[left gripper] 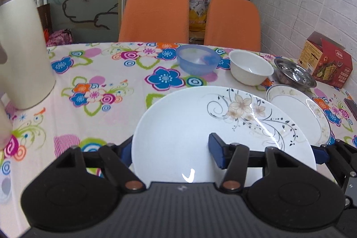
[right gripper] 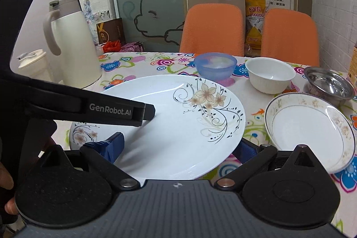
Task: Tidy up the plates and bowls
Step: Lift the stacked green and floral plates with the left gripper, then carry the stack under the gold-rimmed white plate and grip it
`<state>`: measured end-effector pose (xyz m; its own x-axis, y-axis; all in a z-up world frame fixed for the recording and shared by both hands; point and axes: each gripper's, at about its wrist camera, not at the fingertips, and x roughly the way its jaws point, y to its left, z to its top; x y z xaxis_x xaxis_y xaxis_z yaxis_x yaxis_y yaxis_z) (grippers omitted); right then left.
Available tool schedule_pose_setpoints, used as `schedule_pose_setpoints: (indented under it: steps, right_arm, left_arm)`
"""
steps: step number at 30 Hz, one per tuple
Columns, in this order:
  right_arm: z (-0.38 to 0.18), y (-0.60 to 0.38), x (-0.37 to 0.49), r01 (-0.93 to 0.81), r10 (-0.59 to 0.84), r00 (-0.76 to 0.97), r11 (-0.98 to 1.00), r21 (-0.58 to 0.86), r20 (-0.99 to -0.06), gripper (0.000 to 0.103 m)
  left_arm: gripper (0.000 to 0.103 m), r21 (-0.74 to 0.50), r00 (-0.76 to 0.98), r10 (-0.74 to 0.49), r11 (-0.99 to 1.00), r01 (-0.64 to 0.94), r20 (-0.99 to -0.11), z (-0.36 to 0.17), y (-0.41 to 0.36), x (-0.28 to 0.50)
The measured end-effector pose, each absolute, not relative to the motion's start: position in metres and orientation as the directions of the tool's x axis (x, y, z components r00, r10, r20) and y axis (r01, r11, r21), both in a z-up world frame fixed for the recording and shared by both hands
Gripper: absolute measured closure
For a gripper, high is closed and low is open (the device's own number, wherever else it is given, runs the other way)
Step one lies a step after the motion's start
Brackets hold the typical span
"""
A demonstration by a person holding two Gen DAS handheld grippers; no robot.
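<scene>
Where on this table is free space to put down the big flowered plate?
Free cloth lies between the white jug and the blue bowl. The right side is crowded: white bowl, steel bowl, dirty plate. The big flowered plate fills the near middle.

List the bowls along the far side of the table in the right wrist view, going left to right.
Translucent blue plastic bowl → plain white ceramic bowl → shiny stainless steel bowl. All three stand apart from each other, beyond the large floral plate.
</scene>
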<state>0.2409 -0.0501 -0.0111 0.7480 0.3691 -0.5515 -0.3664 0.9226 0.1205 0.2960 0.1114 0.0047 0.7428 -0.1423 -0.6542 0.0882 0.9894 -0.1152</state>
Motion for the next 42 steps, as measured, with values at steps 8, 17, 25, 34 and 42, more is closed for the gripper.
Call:
schedule_pose_setpoints:
  steps: [8, 17, 25, 34, 42]
  right_arm:
    - [-0.03, -0.036, 0.199, -0.407, 0.404, 0.693, 0.903, 0.139, -0.597, 0.013]
    - [-0.043, -0.028, 0.195, -0.427, 0.421, 0.662, 0.892, 0.149, -0.621, 0.013]
    - [-0.045, -0.027, 0.192, -0.453, 0.411, 0.649, 0.885, 0.11, -0.64, 0.016]
    - [-0.035, -0.031, 0.186, -0.432, 0.396, 0.662, 0.895, 0.108, -0.636, 0.016]
    - [-0.013, -0.052, 0.175, -0.404, 0.372, 0.739, 0.912, 0.073, -0.561, 0.015]
  left_arm:
    - [0.042, -0.093, 0.726, -0.093, 0.995, 0.04, -0.682, -0.019, 0.121, 0.24]
    - [0.04, -0.109, 0.707, -0.091, 0.994, 0.019, -0.701, -0.035, 0.129, 0.238]
    - [0.025, -0.11, 0.769, -0.087, 0.994, 0.022, -0.633, -0.019, 0.137, 0.226]
    - [0.025, -0.128, 0.782, -0.085, 0.992, 0.007, -0.617, -0.01, 0.136, 0.225]
    - [0.025, -0.163, 0.783, -0.111, 0.987, 0.012, -0.612, -0.004, 0.134, 0.221]
